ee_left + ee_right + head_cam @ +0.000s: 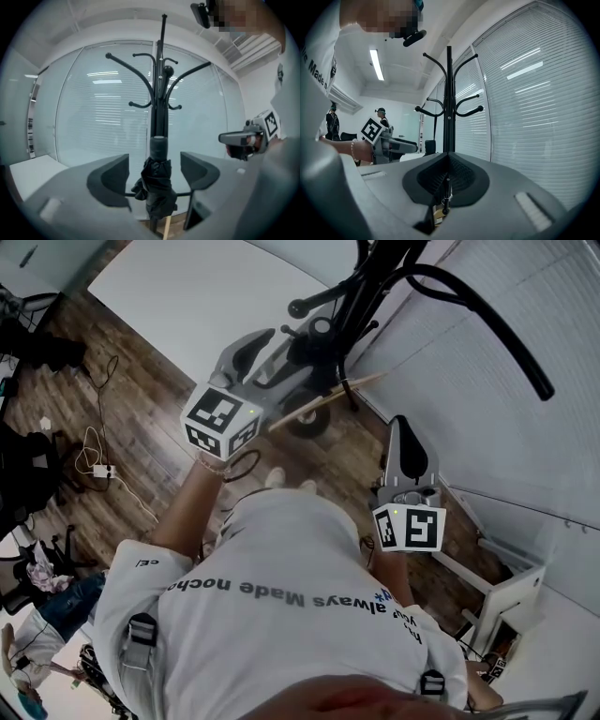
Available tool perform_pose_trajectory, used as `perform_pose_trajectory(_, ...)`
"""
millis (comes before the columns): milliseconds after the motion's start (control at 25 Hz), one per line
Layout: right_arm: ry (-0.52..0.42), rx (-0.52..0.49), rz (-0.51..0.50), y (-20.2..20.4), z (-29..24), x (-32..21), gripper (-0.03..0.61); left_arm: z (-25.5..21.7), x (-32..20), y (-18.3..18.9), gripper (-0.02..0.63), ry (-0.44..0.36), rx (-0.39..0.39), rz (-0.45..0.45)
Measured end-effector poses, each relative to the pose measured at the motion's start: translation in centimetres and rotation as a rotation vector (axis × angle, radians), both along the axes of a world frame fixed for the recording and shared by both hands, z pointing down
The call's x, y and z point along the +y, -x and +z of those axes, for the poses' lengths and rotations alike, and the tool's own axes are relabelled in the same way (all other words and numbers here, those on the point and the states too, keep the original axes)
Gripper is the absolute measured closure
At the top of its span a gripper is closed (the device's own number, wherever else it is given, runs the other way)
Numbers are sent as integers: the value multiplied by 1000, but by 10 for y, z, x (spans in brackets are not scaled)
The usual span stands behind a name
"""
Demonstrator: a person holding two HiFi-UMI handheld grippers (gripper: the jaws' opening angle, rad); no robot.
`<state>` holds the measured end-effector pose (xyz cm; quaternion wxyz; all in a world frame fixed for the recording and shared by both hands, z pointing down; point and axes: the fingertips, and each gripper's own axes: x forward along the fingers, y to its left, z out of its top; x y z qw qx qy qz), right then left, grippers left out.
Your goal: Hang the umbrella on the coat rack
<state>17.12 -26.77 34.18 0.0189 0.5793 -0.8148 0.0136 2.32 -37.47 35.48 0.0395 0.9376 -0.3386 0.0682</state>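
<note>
The black coat rack [159, 93] stands by the window, its curved hooks spread at the top [449, 93] [361, 287]. A folded black umbrella [157, 183] hangs upright against the pole, black handle uppermost [319, 332], and a pale wooden stick [328, 399] slants near its lower end. My left gripper [153, 161] [267, 357] is open; the umbrella shows beyond the gap between its jaws, clear of both pads. My right gripper [447, 157] [401, 427] is shut and level, to the right of the rack. A thin dark line sits at its jaw seam, and I cannot tell what it is.
Window blinds [469, 381] run behind the rack. A white table [206, 287] stands at the far left, with cables and a power strip [98, 470] on the wooden floor. A white frame [506, 596] sits at the lower right. Two people [333, 124] stand far off.
</note>
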Motion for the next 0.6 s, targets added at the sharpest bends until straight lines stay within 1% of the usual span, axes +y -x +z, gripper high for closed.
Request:
perform_pose_trajectory(80, -3, 2, -5, 1, -2, 0, 577, -6, 11, 7, 284, -12, 14, -7)
perform_pose_trajectory(240, -6, 10, -10, 3, -8, 2, 577, -19, 28, 28, 383, -45, 49, -45)
perform_pose_trajectory(440, -12, 24, -17, 8, -19, 6, 577, -34, 50, 54, 483, -87, 84, -104)
perform_pose_trajectory(600, -9, 32, -26, 11, -20, 8, 577, -38, 60, 64, 552, -100, 118, -153)
